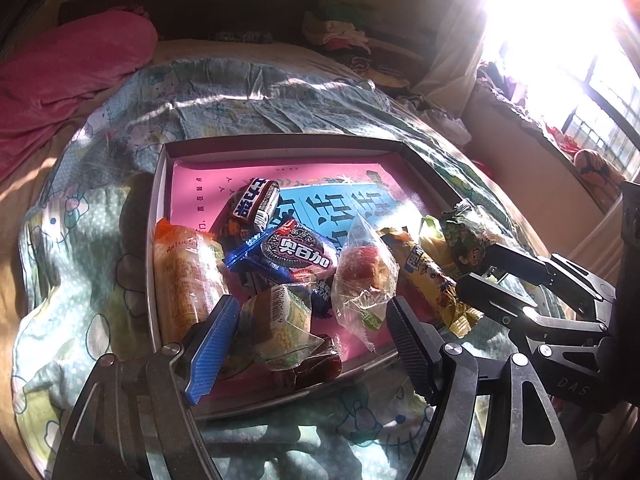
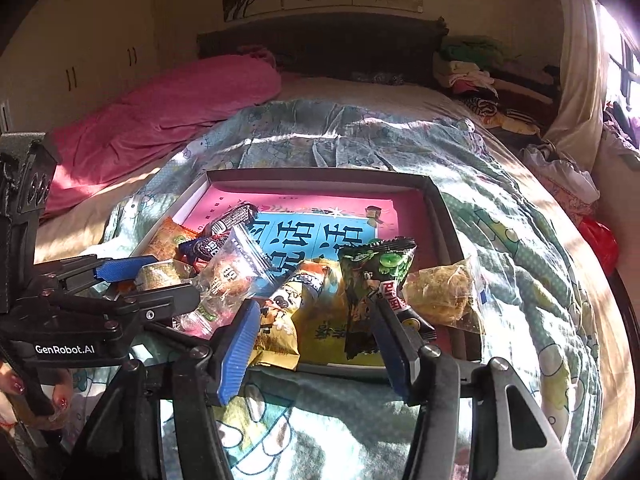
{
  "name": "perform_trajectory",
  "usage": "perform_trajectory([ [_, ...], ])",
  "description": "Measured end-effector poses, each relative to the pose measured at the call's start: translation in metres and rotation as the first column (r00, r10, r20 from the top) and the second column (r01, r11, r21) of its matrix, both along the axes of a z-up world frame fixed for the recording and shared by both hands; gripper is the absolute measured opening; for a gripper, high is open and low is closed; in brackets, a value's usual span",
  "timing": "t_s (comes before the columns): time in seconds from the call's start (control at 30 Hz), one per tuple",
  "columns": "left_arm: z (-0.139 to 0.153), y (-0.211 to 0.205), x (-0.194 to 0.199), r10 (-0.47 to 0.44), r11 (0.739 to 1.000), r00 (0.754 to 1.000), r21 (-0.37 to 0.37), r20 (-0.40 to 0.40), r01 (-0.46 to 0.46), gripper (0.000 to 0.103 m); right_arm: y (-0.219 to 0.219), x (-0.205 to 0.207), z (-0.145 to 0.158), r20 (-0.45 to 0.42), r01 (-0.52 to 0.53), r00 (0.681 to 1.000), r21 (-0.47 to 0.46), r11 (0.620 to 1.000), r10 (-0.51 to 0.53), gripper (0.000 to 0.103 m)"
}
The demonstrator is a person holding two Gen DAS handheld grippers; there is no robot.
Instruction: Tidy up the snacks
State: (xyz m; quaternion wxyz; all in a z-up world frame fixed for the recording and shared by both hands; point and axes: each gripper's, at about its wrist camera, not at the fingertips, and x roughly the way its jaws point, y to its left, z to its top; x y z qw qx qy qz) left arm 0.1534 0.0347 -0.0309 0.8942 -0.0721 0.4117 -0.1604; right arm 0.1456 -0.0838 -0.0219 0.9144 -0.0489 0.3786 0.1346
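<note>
A shallow grey box (image 1: 280, 141) (image 2: 320, 176) lies on the bed with a pink and blue printed sheet in its bottom. Several snack packets are heaped at its near end, among them a pink cookie pack (image 1: 296, 252), an orange packet (image 1: 184, 276) and a clear bag (image 1: 364, 272). My left gripper (image 1: 310, 340) (image 2: 160, 278) is open around a green-yellow packet (image 1: 280, 316), and its right pad stands clear of it. My right gripper (image 2: 316, 340) (image 1: 490, 274) is open over yellow packets (image 2: 288, 312). A dark green packet (image 2: 376, 272) (image 1: 464, 236) leans against its right finger.
A clear bag of crumbly snack (image 2: 444, 288) rests on the box's right rim. A cartoon-print quilt (image 2: 520, 240) surrounds the box, with a pink blanket (image 2: 168, 108) at the back left and a clothes pile (image 2: 472, 72) by the headboard. A hand (image 2: 24, 392) grips the left handle.
</note>
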Motion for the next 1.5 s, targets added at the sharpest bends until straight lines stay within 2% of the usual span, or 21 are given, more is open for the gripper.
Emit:
perform_trajectory([
  [0.23,0.005,0.003,-0.007,0.013,1.0,1.0,-0.026,0.019,-0.012,0.079,-0.003,-0.001,0.0,0.007,0.019,1.0,-0.012,1.0,-0.019,0.062],
  [0.4,0.011,0.0,-0.014,0.016,1.0,0.999,-0.015,0.046,-0.015,0.079,-0.007,0.0,-0.003,-0.013,0.032,0.999,-0.006,0.999,-0.032,0.063],
  [0.57,0.019,0.0,-0.024,0.04,0.999,0.996,-0.006,0.075,-0.039,0.079,-0.005,-0.006,0.004,0.022,0.007,1.0,0.0,1.0,-0.007,0.063],
  [0.8,0.027,-0.001,-0.04,0.079,0.996,0.992,0.031,0.098,-0.082,0.08,-0.004,-0.017,0.015,0.063,-0.013,0.998,0.003,1.0,0.013,0.07],
  [1.27,0.034,-0.011,-0.068,0.138,0.989,0.987,0.037,0.082,-0.141,0.08,-0.014,-0.044,0.026,0.069,-0.041,0.997,0.025,0.999,0.039,0.079],
  [1.5,0.031,-0.021,-0.089,0.16,0.986,0.986,0.041,0.049,-0.162,0.08,-0.019,-0.063,0.027,0.06,-0.044,0.997,0.031,0.999,0.042,0.083],
])
